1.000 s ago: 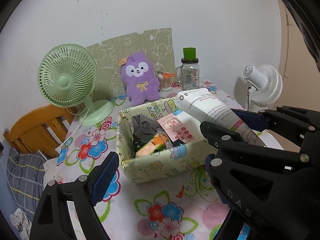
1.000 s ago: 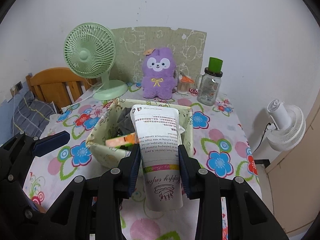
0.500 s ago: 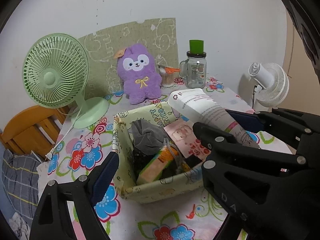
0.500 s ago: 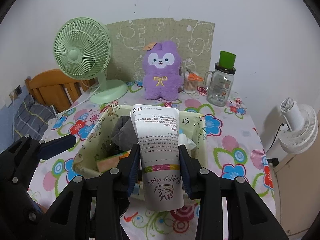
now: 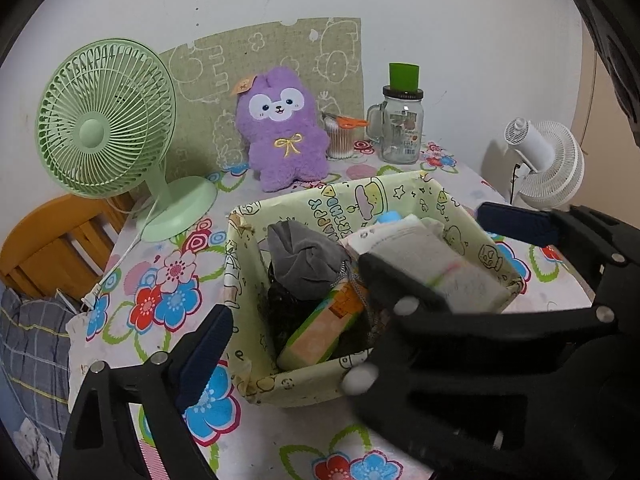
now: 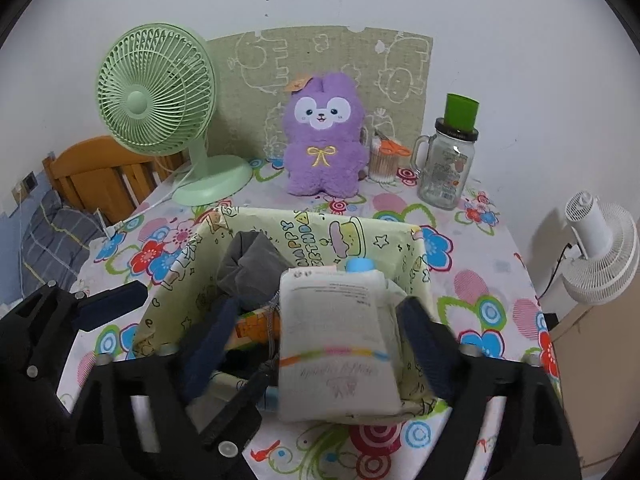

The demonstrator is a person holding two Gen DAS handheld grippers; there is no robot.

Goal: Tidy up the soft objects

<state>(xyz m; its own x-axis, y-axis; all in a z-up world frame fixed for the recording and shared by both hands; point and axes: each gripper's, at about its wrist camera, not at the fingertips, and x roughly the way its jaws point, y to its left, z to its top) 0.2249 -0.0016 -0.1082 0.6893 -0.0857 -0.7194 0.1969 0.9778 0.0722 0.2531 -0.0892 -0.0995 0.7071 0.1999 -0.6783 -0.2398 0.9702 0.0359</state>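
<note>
The right gripper (image 6: pixel 316 328) has just been opening. Its jaws stand wide w/ the soft white squeeze tube (image 6: pixel 338 340) between them, not pinched. The tube lies in the pale green paper box (image 6: pixel 320 232), near end on the near wall. It could slide out if that wall bends. The left gripper (image 5: pixel 352 276) is wide open & empty. Far off stand the purple plush bunny (image 6: pixel 324 136), green fan (image 6: pixel 156 100) & glass jar (image 6: pixel 446 168). Nothing blocks the way on the bench (image 6: pixel 472 280).
</note>
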